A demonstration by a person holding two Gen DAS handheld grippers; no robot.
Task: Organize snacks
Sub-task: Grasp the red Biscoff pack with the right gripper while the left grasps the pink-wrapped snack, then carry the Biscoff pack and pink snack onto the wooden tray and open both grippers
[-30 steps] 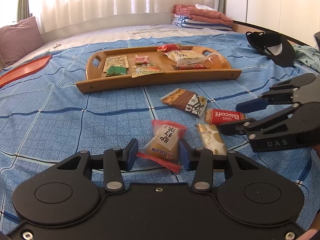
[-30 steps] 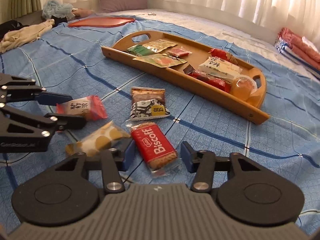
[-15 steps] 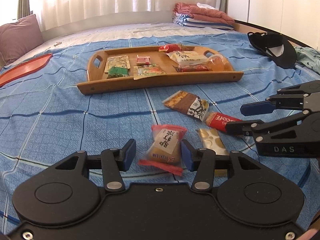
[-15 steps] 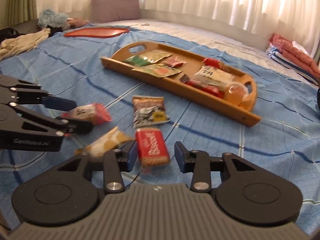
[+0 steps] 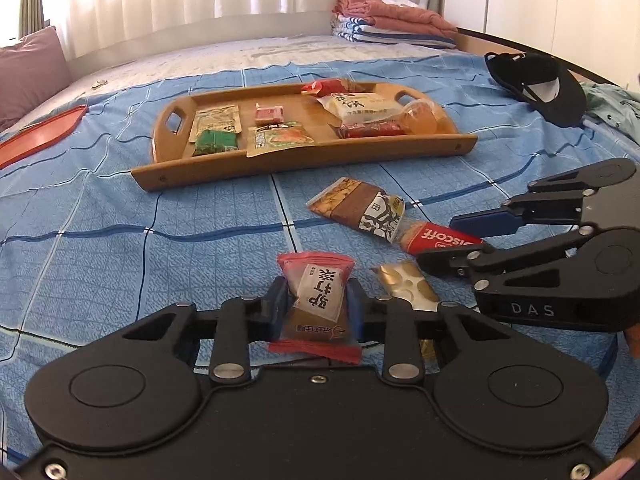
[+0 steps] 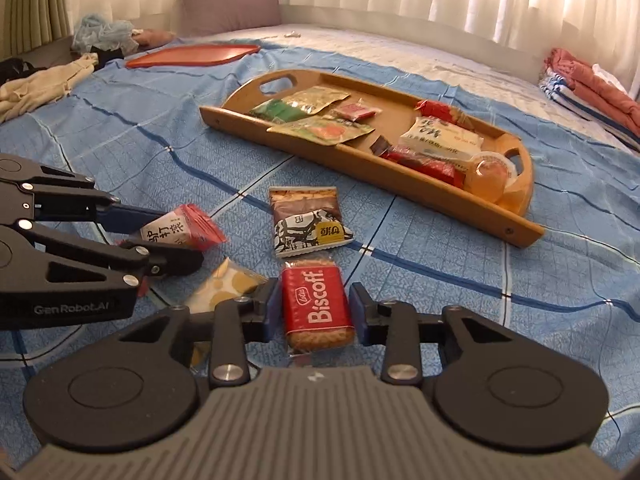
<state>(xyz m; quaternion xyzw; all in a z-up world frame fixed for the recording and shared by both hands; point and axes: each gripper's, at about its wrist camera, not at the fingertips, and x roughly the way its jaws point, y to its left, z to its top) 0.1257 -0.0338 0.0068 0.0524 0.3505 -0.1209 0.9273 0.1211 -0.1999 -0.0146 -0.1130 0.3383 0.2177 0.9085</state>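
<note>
only the left wrist view shows the black cap (image 5: 536, 84); only the right wrist view shows the cream cloth (image 6: 44, 84). the left gripper (image 5: 318, 304) is clamped on the red-edged snack packet with a white label (image 5: 318, 300). the right gripper (image 6: 316, 312) is closing around the red biscoff biscuit pack (image 6: 316, 306), pads not yet pressing. the gold-dotted packet (image 5: 408, 286) is half hidden. four packets lie outside the wooden tray (image 5: 304, 160) on the blue checked bedspread (image 5: 120, 240).
</note>
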